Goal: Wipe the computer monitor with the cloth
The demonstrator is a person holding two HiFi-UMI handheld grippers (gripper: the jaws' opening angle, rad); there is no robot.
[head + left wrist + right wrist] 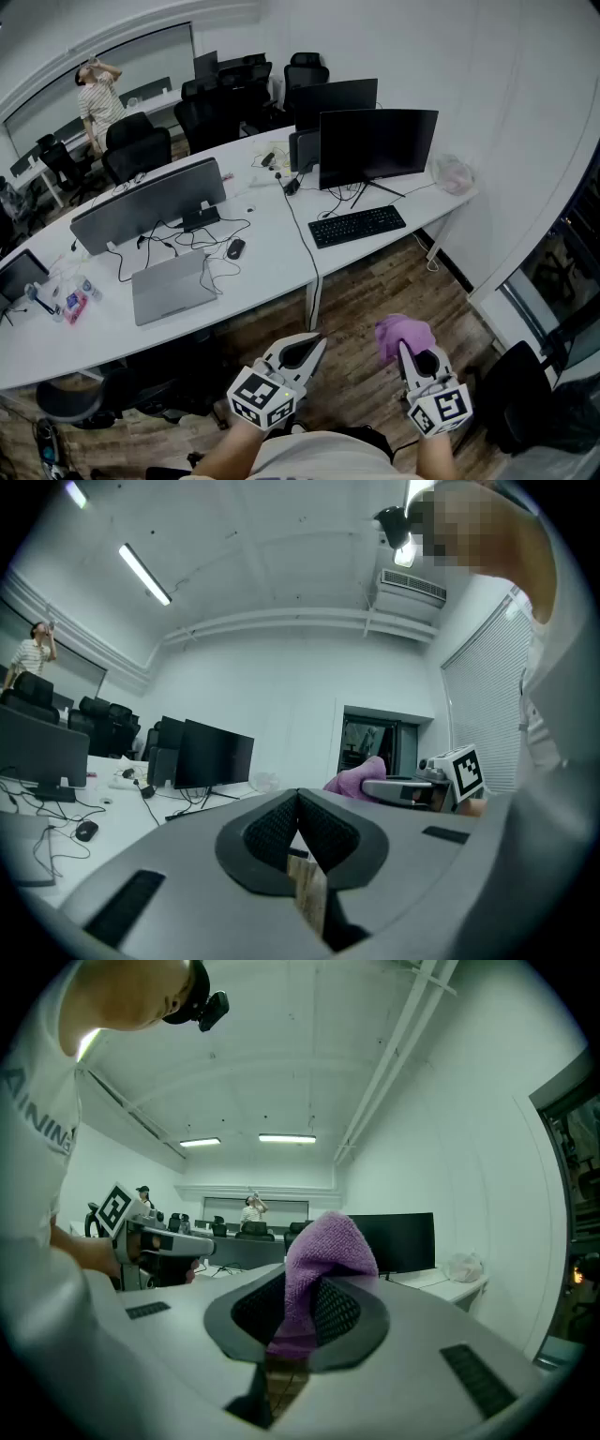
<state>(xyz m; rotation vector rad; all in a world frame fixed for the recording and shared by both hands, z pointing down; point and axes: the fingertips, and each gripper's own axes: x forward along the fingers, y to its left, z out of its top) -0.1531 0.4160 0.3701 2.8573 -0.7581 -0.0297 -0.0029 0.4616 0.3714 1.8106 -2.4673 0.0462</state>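
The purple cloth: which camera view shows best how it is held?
The right gripper view. There the purple cloth fills the middle, pinched between the jaws of the right gripper. The head view shows it only as a small bunch at that gripper's tip; the left gripper view shows just a small part, off to the side.

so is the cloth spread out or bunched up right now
Bunched up: the purple cloth stands in a crumpled lump pinched between the jaws of the right tool, with nothing spread flat.
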